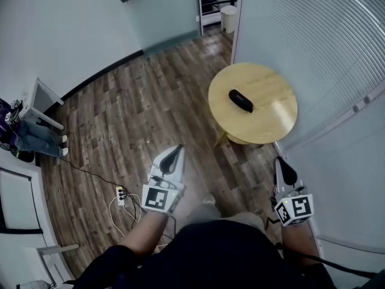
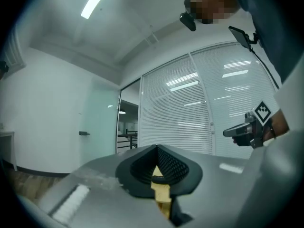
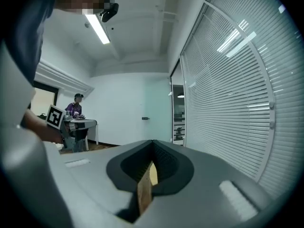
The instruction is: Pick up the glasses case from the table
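The black glasses case [image 1: 240, 100] lies near the middle of a round wooden table [image 1: 274, 122], well ahead of both grippers. My left gripper [image 1: 175, 155] is over the wooden floor, shut and empty, pointing toward the table. The right gripper [image 1: 283, 166] hangs close to the table's near edge, also shut with nothing in it. In the left gripper view the jaws [image 2: 156, 148] meet, with a sliver of the table [image 2: 162, 191] showing through the gap. The right gripper view shows the same: its jaws [image 3: 153, 144] meet, with a strip of the table [image 3: 145, 191] behind them.
A glass wall with blinds [image 1: 319, 47] runs along the right, just behind the table. A power strip with cables [image 1: 120, 195] lies on the floor at the left. A person sits at a white desk [image 1: 43, 104] far left. A white bin [image 1: 228, 18] stands past the doorway.
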`<action>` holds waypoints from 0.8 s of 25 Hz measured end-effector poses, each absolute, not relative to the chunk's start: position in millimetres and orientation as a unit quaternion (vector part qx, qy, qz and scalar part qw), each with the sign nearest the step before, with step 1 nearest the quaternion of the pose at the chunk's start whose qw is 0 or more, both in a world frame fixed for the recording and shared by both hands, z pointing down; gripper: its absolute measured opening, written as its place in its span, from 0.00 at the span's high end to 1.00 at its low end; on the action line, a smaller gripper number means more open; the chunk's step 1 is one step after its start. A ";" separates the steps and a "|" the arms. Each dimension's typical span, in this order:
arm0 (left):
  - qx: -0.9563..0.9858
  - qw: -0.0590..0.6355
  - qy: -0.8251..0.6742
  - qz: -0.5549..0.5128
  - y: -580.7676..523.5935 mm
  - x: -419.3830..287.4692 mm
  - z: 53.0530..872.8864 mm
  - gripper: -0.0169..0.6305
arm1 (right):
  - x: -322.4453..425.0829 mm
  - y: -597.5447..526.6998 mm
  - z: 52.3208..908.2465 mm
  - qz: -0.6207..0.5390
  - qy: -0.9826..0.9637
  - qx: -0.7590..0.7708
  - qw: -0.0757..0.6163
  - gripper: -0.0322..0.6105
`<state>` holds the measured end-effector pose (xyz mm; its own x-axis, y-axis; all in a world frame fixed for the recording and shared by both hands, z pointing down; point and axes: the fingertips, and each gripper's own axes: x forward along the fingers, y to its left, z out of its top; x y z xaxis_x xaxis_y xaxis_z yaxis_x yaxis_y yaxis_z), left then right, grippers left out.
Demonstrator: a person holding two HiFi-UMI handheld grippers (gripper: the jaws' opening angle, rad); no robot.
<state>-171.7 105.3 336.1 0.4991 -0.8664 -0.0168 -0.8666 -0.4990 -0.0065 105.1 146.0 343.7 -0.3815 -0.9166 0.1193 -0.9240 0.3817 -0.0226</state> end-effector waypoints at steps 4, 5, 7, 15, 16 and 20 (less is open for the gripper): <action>-0.880 -0.006 0.475 0.006 60.6 -164.5 341.1 0.97 | 96.9 111.2 333.1 0.039 -0.827 0.558 0.049 0.94; -0.881 -0.007 0.472 0.009 52.9 -162.1 343.1 0.97 | 97.1 103.9 333.7 0.039 -0.828 0.557 0.052 0.94; -0.882 -0.007 0.471 0.009 39.0 -160.1 352.5 0.97 | 98.9 88.2 336.5 0.042 -0.827 0.558 0.055 0.94; -0.872 -0.017 0.489 0.016 -22.3 -152.4 357.5 0.97 | 104.1 1.8 348.5 0.043 -0.838 0.541 0.063 0.94; -0.870 -0.014 0.493 0.013 -32.7 -151.1 359.1 0.97 | 104.6 -10.6 350.4 0.041 -0.841 0.535 0.064 0.94; -0.863 -0.017 0.506 0.008 -75.7 -136.1 360.8 0.97 | 115.5 -61.5 353.3 0.046 -0.852 0.518 0.063 0.94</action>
<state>-136.1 -75.7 360.8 0.4887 -0.8724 0.0022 -0.8719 -0.4883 0.0370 115.5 -61.5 353.3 -0.4554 -0.8769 0.1539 -0.8883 0.4590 -0.0130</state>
